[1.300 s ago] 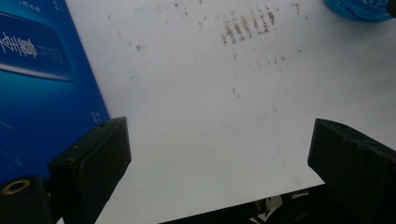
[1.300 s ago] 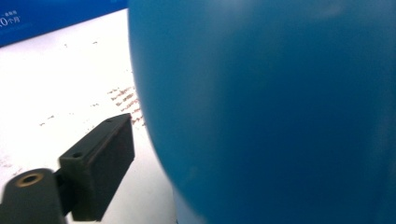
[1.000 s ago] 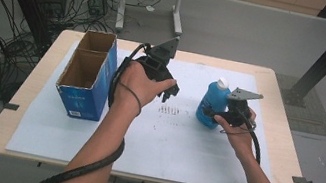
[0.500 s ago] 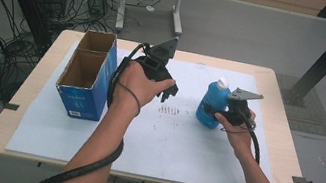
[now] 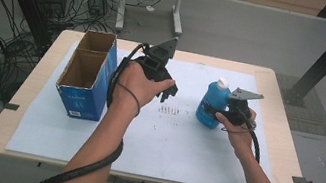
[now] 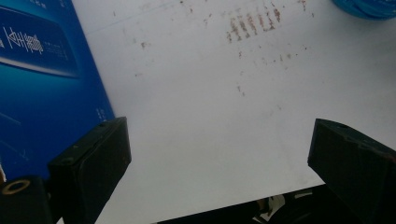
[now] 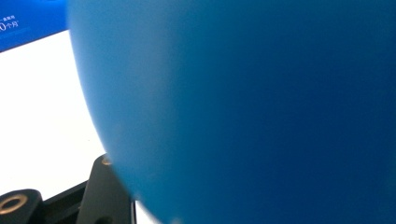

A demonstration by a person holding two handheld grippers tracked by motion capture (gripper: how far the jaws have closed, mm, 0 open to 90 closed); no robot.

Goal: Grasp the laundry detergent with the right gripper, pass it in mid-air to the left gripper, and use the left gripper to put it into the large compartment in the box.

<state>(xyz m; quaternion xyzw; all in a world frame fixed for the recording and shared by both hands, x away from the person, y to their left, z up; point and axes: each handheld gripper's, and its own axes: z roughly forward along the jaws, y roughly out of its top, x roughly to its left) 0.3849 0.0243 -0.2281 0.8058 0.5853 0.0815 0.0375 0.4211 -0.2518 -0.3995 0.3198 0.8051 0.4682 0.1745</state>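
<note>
Clamping the blue bottle (image 5: 212, 105) low on its body, the right gripper (image 5: 221, 116) has just been closing its fingers, and the bottle now sits between them with its blue wall pressed right up against the right gripper view's camera. In the high view the bottle stands upright with its white cap (image 5: 223, 83) on top, on the white mat (image 5: 181, 150) right of the surface's middle, well apart from the open blue cardboard box (image 5: 83, 77) at the left.

The left gripper (image 5: 170, 93) hovers over the mat between box and bottle; its fingers (image 6: 91, 161) stand wide apart with nothing between them, above a patch of small reddish marks (image 6: 252, 23).

The step in hand looks like securing the bottle for a lift. To do it well, the grip should be firm before any rise, since a smooth rounded plastic wall can slip or twist in flat pads. Lifting straight up and keeping the bottle vertical would guard against it swinging. If the box is the goal, carrying it high enough to clear the box's rim and lowering it into one compartment without knocking the divider seems wise. The free left gripper could steady the box.
</note>
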